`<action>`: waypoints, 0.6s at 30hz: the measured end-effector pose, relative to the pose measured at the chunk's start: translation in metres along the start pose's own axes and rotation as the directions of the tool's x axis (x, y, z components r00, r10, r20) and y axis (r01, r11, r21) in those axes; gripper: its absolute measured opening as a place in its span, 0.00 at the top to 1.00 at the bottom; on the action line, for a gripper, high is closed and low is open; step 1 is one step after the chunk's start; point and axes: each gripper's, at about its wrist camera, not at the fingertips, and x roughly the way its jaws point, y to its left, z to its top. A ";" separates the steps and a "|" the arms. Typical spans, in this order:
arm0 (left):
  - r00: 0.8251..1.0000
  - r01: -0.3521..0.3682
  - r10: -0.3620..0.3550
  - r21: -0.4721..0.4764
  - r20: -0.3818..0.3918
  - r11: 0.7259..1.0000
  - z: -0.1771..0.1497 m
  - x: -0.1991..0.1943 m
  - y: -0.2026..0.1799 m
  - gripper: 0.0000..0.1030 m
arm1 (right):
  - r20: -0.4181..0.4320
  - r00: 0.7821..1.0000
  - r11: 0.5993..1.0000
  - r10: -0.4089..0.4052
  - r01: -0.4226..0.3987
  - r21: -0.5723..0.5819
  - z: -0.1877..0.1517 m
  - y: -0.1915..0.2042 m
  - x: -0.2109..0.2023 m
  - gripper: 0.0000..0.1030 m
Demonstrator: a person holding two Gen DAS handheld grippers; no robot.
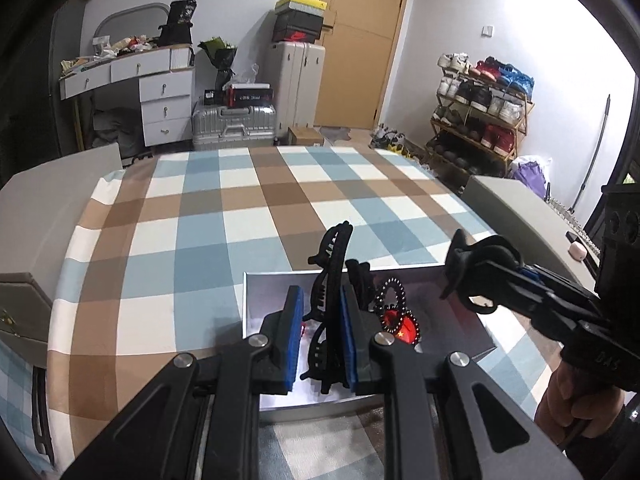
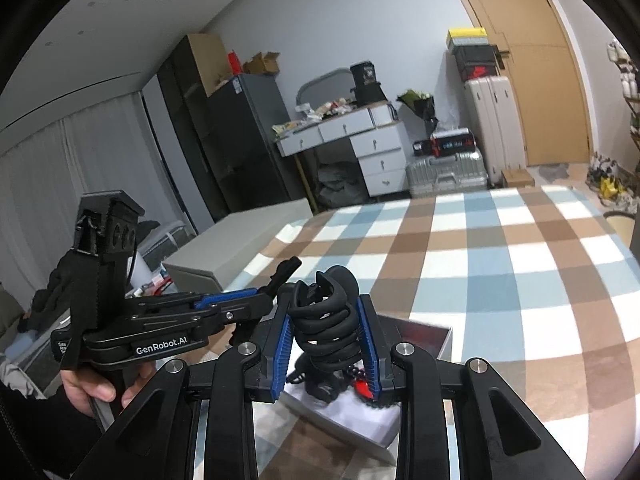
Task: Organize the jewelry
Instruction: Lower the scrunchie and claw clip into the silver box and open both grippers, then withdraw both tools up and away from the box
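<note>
Two handheld grippers hover over a shallow white box (image 1: 256, 292) that rests on a bed covered by a blue, brown and white checked bedspread (image 1: 240, 208).

The left gripper (image 1: 320, 334) has its blue-padded jaws pinching a long, slim black hair claw clip (image 1: 330, 280), which stands upright between them, its toothed top rising above the jaws and over the box. In the right wrist view the same gripper (image 2: 280, 280) reaches in from the left, held by a bare hand (image 2: 94, 390), with the tip of the clip poking out past its jaws.

The right gripper (image 2: 326, 344) has its jaws pressed against a chunky, rounded black claw clip (image 2: 328, 320) with thick curved prongs, held just above the box (image 2: 424, 334). In the left wrist view this gripper (image 1: 472, 276) enters from the right, the clip (image 1: 480, 268) at its tip, above the box's right side.

Inside the box lie a black beaded bracelet (image 1: 394, 294), a small red item (image 1: 404, 326) with yellow marks and other dark pieces, too shadowed to name.

Beyond the bed stand a white dressing desk with drawers (image 1: 160, 92), a silver suitcase (image 1: 234, 126), a tall pale suitcase (image 1: 298, 80), a wooden door (image 1: 360, 40) and a shoe rack (image 1: 480, 116) full of sneakers.
</note>
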 end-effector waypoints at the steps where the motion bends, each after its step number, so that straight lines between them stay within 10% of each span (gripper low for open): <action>1: 1.000 0.001 -0.001 -0.005 -0.006 1.000 -0.001 0.002 0.001 0.87 | -0.009 1.000 1.000 -0.007 0.007 0.004 -0.002 -0.002 0.004 0.72; 16: 0.993 0.045 -0.053 -0.078 -0.109 0.996 -0.005 0.017 0.011 0.86 | -0.059 0.997 0.998 -0.054 0.056 0.031 -0.010 -0.013 0.021 0.68; 18: 0.995 0.034 -0.040 -0.069 -0.096 0.997 -0.004 0.013 0.009 0.75 | -0.044 0.998 0.998 -0.041 0.043 0.048 -0.009 -0.016 0.017 0.62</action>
